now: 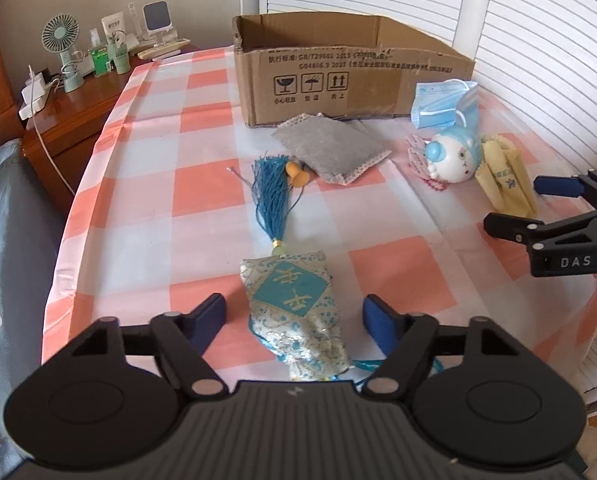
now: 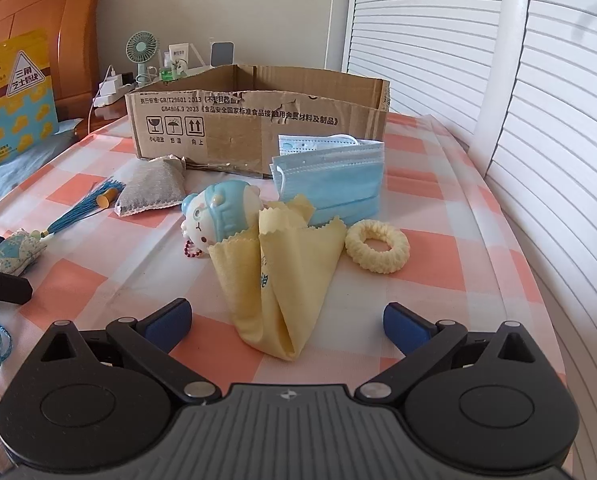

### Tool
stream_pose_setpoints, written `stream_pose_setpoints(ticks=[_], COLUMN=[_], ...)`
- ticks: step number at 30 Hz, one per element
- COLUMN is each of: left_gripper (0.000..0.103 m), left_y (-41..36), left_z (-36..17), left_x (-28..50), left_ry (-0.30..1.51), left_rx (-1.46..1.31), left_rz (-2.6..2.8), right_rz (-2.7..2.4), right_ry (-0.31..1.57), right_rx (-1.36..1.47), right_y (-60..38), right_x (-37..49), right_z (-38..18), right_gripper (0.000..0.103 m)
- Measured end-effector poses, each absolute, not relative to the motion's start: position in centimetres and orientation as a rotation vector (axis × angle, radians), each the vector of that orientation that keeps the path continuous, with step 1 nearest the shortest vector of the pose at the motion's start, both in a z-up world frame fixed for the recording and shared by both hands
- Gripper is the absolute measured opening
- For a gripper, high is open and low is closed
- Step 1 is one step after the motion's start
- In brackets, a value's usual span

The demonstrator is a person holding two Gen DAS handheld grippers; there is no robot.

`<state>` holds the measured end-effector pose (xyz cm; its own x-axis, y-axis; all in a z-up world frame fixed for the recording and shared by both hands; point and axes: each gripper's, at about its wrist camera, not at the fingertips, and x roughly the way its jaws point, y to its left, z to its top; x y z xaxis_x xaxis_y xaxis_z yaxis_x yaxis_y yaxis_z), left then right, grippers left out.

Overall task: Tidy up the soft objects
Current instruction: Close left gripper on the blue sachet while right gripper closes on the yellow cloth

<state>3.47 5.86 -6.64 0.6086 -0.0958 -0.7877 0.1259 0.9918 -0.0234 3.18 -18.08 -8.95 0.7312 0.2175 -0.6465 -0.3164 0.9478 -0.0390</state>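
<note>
Left hand-held gripper sits w/ jaws apart, one either side of the embroidered sachet — pads not touching it yet, gap visible both sides. The sachet lies flat on the checked surface, blue tassel stretched out toward the cardboard box.

Right hand-held gripper also apart, around the low end of the yellow cloth, not pinching it.

Risks: the sachet is soft & lumpy, so a shallow pinch prob. grabs only fabric and it slips or droops. The long tassel plus loose cord at the near end could drag on the lift, snag the orange earplug or grey pouch, or catch on the box rim. The cloth leans on the toy — pulling it may roll the toy.
</note>
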Motion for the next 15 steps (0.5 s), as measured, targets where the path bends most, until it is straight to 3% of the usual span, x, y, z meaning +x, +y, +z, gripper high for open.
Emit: stream_pose_setpoints(ticks=[10, 15], left_gripper=[0.065, 0.065], left_y=[5.5, 5.6], left_z=[-6.6, -6.6], left_x=[3.8, 3.9], left_ry=[0.885, 0.880], left_rx=[0.046, 0.050], left_rz=[-0.153, -0.164], right_rz=[0.339, 0.344], right_ry=[0.675, 0.677], right_rx=[-0.198, -0.191], right_y=[-16.9, -17.0], right_x=[4.8, 5.4], right_z=[-8.7, -8.3], right_gripper=[0.099, 0.071])
